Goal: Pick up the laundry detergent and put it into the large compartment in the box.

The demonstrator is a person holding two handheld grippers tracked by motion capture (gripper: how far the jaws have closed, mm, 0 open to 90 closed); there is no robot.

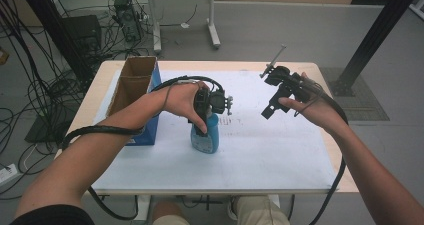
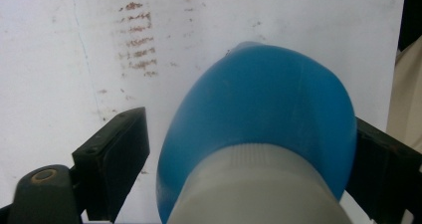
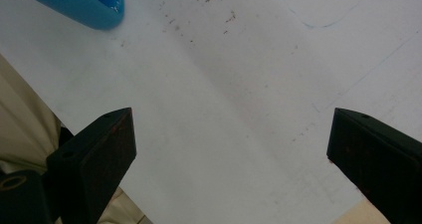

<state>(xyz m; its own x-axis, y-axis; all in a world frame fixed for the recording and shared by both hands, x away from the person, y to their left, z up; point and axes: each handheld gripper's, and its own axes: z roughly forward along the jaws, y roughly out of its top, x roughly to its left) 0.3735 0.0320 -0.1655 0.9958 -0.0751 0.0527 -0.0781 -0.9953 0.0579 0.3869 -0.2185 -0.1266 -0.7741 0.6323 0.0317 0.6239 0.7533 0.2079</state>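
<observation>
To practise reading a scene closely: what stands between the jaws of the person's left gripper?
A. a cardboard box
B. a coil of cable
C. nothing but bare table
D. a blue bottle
D: in the left gripper view the blue bottle stands between the two black jaws of the left gripper, its pale neck nearest the camera.

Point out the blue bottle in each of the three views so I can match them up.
High view: blue bottle stands mid-table, under the left hand-held gripper.
Left gripper view: it looms centre-right, between the jaws.
Right gripper view: its edge shows at the top left corner.
Shared landmark: the white sheet with brown smudges.
</observation>
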